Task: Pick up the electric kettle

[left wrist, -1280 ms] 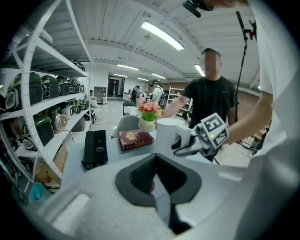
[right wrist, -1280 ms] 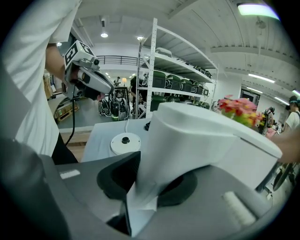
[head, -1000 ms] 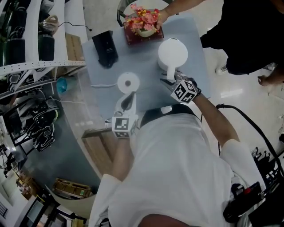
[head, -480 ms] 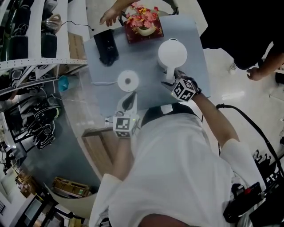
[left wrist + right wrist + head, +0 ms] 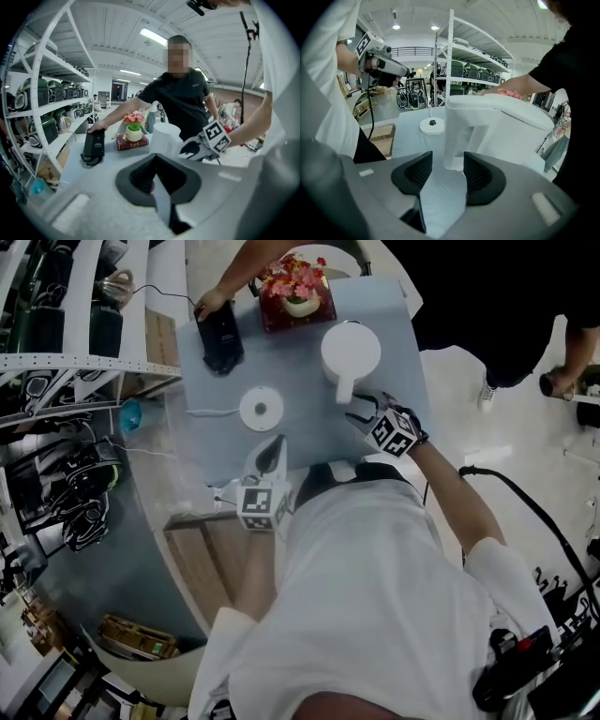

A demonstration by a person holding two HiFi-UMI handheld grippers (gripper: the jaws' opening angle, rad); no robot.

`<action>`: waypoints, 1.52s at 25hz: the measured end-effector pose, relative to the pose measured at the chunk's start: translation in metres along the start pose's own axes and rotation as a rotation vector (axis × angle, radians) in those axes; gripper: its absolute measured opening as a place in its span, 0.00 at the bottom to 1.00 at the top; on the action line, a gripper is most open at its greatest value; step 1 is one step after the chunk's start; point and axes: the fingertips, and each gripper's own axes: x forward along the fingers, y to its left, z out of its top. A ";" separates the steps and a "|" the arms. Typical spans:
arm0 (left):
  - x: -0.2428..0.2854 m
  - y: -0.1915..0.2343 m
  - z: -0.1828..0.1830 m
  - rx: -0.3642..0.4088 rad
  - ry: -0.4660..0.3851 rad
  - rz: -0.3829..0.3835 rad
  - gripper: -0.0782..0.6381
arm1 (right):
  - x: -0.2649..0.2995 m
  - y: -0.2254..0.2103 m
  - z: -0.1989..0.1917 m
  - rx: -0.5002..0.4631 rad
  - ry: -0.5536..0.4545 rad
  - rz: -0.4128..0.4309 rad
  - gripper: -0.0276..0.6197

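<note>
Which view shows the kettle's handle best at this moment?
The right gripper view: the handle stands close and large between the right gripper's just-opened jaws. The head view shows it small from above; in the left gripper view that gripper partly hides it.

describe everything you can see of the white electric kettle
The kettle is plain matte white, plastic by its look: a round body, a flat closed lid and a boxy loop handle facing the person. It stands upright on the grey table, off its round base. The right gripper, its jaws just opened wide, has the handle's lower end between its tips, apparently not clamped.
</note>
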 end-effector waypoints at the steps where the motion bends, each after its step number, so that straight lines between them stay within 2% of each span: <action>1: -0.001 -0.004 0.000 -0.002 -0.006 0.006 0.11 | -0.006 -0.001 -0.002 0.001 -0.001 -0.006 0.37; 6: -0.010 -0.017 0.001 -0.013 -0.019 0.031 0.11 | -0.030 -0.002 -0.007 0.015 -0.019 -0.029 0.33; 14: -0.018 -0.036 -0.002 -0.034 -0.022 0.103 0.11 | -0.073 0.002 -0.005 0.002 -0.092 -0.044 0.20; 21: -0.022 -0.053 0.004 -0.005 -0.043 0.137 0.11 | -0.104 0.007 0.000 -0.030 -0.153 -0.053 0.13; 24: -0.024 -0.059 0.005 -0.004 -0.055 0.158 0.11 | -0.118 0.005 0.000 -0.024 -0.185 -0.060 0.03; 29: -0.032 -0.067 0.000 0.001 -0.059 0.179 0.11 | -0.129 0.007 0.001 0.004 -0.225 -0.066 0.03; 34: -0.045 -0.069 -0.002 0.017 -0.059 0.165 0.11 | -0.133 0.028 0.002 0.019 -0.221 -0.040 0.05; 38: -0.057 -0.069 -0.003 0.027 -0.063 0.141 0.11 | -0.143 0.042 0.009 0.084 -0.236 -0.056 0.05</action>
